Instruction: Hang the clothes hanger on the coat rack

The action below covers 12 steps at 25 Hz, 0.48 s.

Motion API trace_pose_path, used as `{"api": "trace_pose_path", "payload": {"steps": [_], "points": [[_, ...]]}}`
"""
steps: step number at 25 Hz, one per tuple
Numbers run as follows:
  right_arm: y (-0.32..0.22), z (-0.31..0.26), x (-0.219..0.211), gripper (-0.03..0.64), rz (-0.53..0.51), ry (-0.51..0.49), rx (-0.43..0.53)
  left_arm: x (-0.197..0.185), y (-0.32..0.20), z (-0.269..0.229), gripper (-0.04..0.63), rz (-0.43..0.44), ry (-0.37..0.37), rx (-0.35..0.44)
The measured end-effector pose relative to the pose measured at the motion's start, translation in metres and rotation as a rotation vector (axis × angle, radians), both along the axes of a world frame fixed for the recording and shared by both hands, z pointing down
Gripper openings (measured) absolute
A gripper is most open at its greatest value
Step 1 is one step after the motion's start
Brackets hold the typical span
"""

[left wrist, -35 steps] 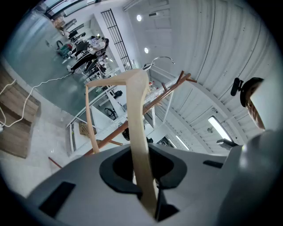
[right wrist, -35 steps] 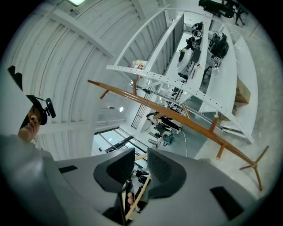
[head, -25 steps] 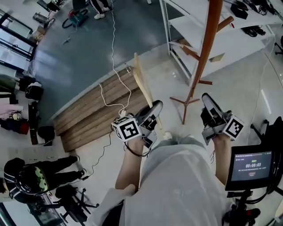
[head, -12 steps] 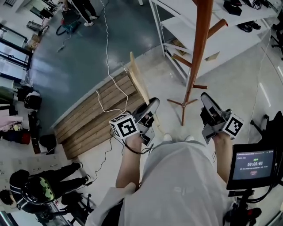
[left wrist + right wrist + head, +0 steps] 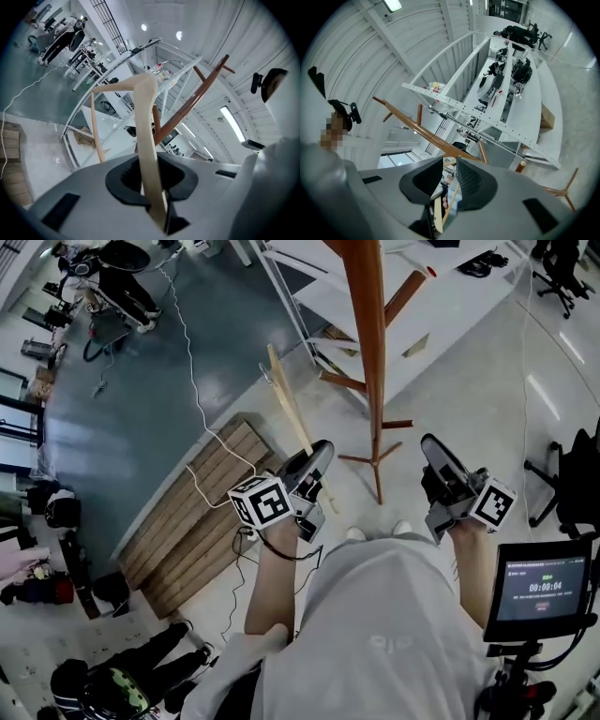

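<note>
A pale wooden clothes hanger (image 5: 286, 404) sticks up and to the left from my left gripper (image 5: 319, 451), which is shut on one of its arms. In the left gripper view the hanger (image 5: 145, 117) runs up between the jaws of the left gripper (image 5: 150, 173), its metal hook (image 5: 172, 61) at the top. The brown wooden coat rack (image 5: 370, 343) stands just ahead between both grippers, its pole and pegs also showing beyond the hanger (image 5: 187, 110). My right gripper (image 5: 431, 446) is right of the rack's base. Its jaws (image 5: 449, 176) stand slightly apart with nothing held, and the rack (image 5: 417, 126) crosses behind them.
A white metal shelving frame (image 5: 309, 306) stands behind the rack. A wooden pallet (image 5: 197, 512) and a white cable (image 5: 192, 381) lie on the floor at left. A monitor (image 5: 542, 587) is at lower right, a chair (image 5: 572, 484) at the right edge, a person (image 5: 112, 690) at bottom left.
Both grippers have moved closer to the coat rack, whose pole now stands larger and nearer the middle of the head view. The hanger stays in the left gripper.
</note>
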State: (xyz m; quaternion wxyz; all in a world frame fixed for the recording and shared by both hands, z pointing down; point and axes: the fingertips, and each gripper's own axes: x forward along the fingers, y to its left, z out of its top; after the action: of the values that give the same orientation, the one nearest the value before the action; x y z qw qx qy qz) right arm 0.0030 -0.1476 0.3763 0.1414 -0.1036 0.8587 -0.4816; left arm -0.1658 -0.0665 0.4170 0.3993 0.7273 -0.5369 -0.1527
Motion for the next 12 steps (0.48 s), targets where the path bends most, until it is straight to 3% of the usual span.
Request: {"api": "trace_pose_path", "payload": {"steps": [12], "points": [[-0.004,0.020,0.027,0.097,0.092,0.048,-0.035,0.046,-0.026,0.036,0.052,0.152,0.040,-0.056]]}}
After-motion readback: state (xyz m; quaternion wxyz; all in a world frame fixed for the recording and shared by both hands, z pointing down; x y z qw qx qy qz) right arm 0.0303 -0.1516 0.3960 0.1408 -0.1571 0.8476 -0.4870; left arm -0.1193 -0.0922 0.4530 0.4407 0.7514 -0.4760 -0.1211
